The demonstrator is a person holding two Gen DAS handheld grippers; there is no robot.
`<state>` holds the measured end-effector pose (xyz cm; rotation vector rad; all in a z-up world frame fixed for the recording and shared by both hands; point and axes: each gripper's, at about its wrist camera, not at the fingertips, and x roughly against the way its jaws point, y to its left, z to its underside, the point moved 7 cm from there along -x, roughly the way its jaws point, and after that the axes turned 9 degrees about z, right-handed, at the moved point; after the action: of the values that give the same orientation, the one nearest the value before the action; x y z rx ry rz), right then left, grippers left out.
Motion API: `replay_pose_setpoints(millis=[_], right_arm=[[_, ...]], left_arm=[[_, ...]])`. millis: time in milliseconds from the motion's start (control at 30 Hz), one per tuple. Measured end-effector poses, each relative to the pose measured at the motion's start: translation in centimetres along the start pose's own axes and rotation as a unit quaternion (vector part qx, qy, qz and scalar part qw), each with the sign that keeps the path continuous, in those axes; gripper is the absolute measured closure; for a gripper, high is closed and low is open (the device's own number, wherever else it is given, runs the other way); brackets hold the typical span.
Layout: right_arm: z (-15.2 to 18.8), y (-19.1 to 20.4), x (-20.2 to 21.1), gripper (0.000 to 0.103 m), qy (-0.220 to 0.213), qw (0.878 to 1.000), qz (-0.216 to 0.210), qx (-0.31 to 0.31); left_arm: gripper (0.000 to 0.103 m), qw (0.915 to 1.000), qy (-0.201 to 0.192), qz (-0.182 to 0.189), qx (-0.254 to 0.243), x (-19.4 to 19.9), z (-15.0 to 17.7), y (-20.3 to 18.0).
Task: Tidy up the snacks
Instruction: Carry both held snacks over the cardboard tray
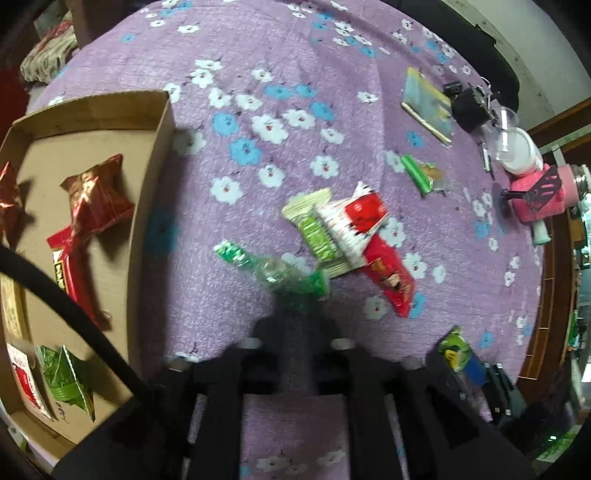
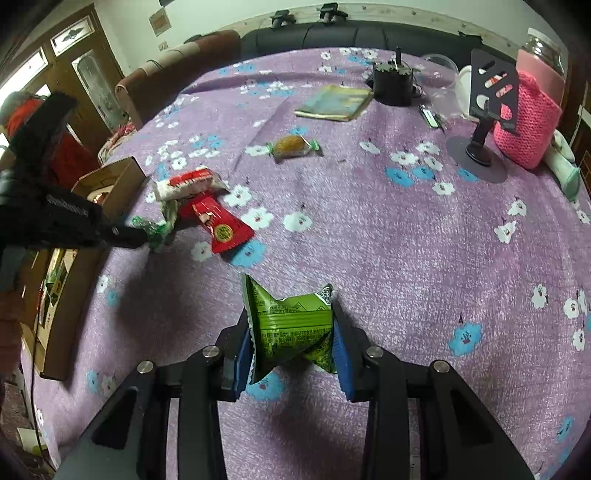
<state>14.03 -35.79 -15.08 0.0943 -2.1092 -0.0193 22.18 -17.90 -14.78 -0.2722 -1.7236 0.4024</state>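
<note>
My left gripper [image 1: 293, 314] is shut on a green clear-wrapped snack [image 1: 273, 271], held just above the purple cloth; it shows in the right wrist view [image 2: 142, 236] too. Beside it lies a pile: a light green bar [image 1: 317, 232], a red-white packet [image 1: 351, 221] and a red bar [image 1: 389, 277]. A cardboard box [image 1: 151, 177] at the left holds several red and green snacks. My right gripper [image 2: 291, 332] is shut on a green snack packet [image 2: 291, 325], lifted above the cloth. A small green-ended candy [image 2: 293, 146] lies farther back.
At the far side stand a booklet [image 2: 334, 103], a black device [image 2: 391, 83], a black phone stand [image 2: 484, 122] and a jar in a pink knit sleeve [image 2: 528, 110]. A dark sofa [image 2: 332, 33] runs behind the table.
</note>
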Motion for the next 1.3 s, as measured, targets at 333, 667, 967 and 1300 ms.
replay_pose_setpoints(millis=[333,667,967,1300], right_arm=[[-0.2,0.0,-0.2,0.065,0.009,1.0,-0.012,-0.004],[-0.2,0.1,-0.1,0.066,-0.003,1.0,0.0,0.006],[1.5,0.8,1.5,0.066,-0.015,1.0,-0.005,0.011],[7.5,1.3,5.4,0.066,-0.011,1.0,0.008,0.011]], left_arm=[[0.045,0.9969,0.005,0.022,0.075,-1.3,-1.4,1.1],[0.079,0.9947,0.001,0.006,0.102,-1.0,-0.6,2.8],[0.079,0.9997,0.018,-0.001,0.015,-0.5,5.0,0.6],[0.079,0.9934,-0.004,-0.011,-0.114,1.2,14.3,-0.2]])
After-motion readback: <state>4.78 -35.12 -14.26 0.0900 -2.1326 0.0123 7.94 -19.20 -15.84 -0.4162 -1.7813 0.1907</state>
